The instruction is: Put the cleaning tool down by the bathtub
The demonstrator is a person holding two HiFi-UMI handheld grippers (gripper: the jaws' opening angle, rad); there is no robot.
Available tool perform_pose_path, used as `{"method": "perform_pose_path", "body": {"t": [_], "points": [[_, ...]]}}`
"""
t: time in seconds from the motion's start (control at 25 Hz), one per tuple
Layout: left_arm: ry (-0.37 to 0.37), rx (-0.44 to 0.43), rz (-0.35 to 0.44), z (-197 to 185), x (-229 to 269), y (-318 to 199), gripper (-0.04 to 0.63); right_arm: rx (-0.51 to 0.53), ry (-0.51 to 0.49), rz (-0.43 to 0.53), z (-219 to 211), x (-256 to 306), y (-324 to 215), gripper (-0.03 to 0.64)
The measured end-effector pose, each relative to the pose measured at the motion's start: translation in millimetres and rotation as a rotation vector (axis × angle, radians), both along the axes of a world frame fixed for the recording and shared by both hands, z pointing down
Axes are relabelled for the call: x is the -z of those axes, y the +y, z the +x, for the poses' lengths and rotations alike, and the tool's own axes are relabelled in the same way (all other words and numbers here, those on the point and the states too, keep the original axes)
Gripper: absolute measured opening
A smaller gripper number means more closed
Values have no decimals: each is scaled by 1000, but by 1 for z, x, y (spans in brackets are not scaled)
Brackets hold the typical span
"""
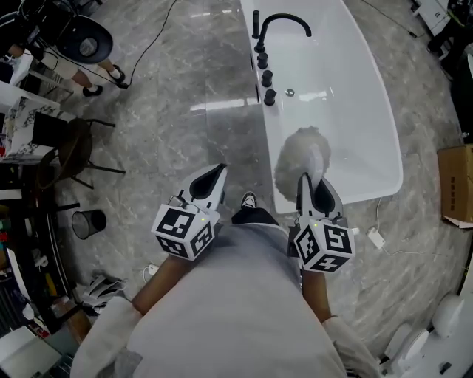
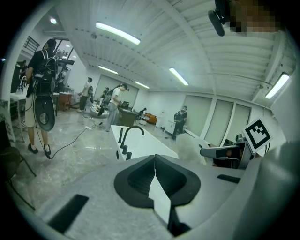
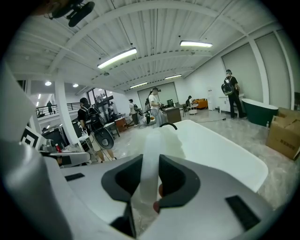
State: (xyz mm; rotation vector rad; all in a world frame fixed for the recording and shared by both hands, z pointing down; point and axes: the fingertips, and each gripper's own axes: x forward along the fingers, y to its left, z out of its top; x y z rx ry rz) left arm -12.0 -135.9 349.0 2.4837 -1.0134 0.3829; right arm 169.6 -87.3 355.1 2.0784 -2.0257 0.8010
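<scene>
Floor of grey marbled stone (image 1: 185, 133) spreads left of the bathtub (image 1: 369, 125). Well out on that side stand a dark chair (image 1: 74, 148) and a black mesh wastebasket (image 1: 89, 221).

Nearer the bathtub's left flank, level with its near end, the left tool (image 2: 154, 161) hangs over the floor. Its own view shows the two dark jaws pressed together along one line, with nothing between them. Just right of it, a shoe (image 1: 249, 199) points toward the bathtub's near left corner.

The bathtub is white and long. A black arched faucet (image 1: 284, 22) rises at its far left rim, with a row of black knobs (image 1: 266, 77) running back along that rim toward the person.

The duster (image 1: 299, 159), pale and fluffy, lies over the near end of the bathtub in the head view. Whether it touches the surface cannot be told. Its whitish handle (image 3: 151, 150) runs back into the right tool (image 3: 151, 164), whose jaws are clamped on it from both sides. That tool sits just at the bathtub's near rim.

To the right of the bathtub, apart from it, a cardboard box (image 1: 454, 184) rests on the floor.
</scene>
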Motion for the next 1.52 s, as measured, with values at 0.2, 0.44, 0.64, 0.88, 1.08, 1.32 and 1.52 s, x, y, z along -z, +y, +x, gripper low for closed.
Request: {"method": "perform_pose_path", "body": {"t": [0.2,0.44,0.64,0.88,1.08,1.32,1.52], "points": [[12,12,-10,12,0,-9,9,37,-1,3,11,-1,-19,86],[18,70,-47,12,-8,-11,9,78,9,-2,24,-10,-35,86],[-2,101,-57,-1,-13,-4,9,88,0,-7,25,-19,-36,86],[-8,64,-93,1,-21,2,9,121,6,-36,19,-32,-36,86],[-12,49,-116,-2,-27,1,9,132,13,-71,17,-46,-36,85],[-18,53,-133,-5,-28,-5,9,141,-11,-97,18,-54,-38,83],[-14,82,-158,-16,-38,-5,9,158,-7,-134,16,-71,-44,83]]}}
